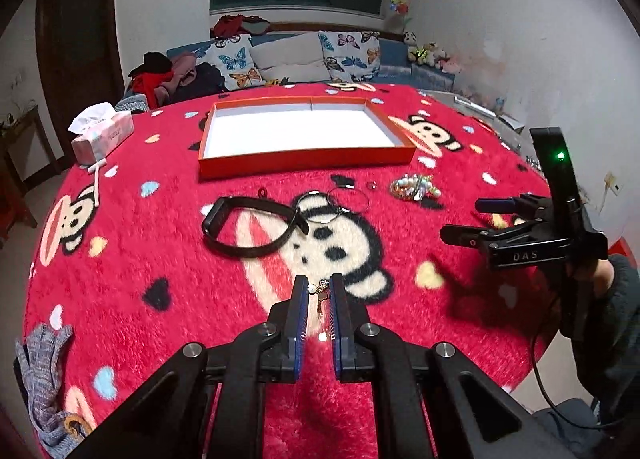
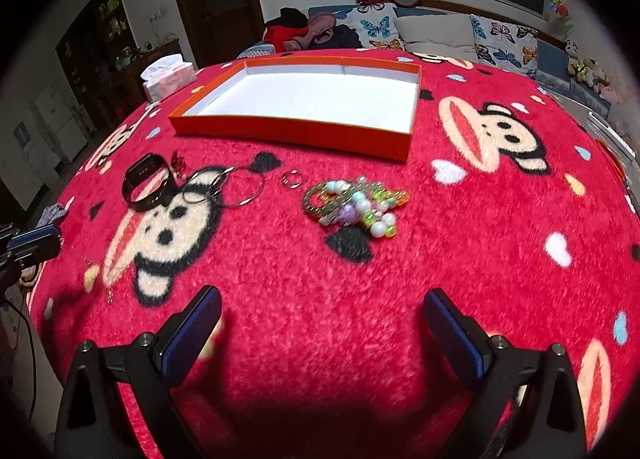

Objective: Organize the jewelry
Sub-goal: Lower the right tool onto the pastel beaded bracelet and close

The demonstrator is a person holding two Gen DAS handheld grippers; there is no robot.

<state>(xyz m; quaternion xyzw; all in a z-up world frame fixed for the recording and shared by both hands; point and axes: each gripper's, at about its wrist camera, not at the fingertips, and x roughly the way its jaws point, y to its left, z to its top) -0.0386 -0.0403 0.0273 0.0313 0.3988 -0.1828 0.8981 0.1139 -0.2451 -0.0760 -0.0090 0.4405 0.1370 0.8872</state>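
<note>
An orange box lid with a white inside (image 1: 304, 163) (image 2: 288, 131) lies at the far side of the red monkey-print blanket. In front of it lie a black wristband (image 1: 248, 227) (image 2: 146, 183), hoop earrings (image 1: 332, 201) (image 2: 228, 187), a small ring (image 1: 371, 185) (image 2: 291, 179) and a heap of beaded bracelets (image 1: 416, 187) (image 2: 356, 203). My left gripper (image 1: 319, 287) is shut on a small gold pearl earring (image 1: 320, 291), low over the blanket. My right gripper (image 2: 320, 323) (image 1: 468, 223) is open and empty, short of the beads.
A tissue box (image 1: 102, 137) (image 2: 168, 77) stands at the table's far left edge. A grey knit glove (image 1: 44, 363) lies at the near left edge. A sofa with butterfly cushions (image 1: 296, 59) is behind the table.
</note>
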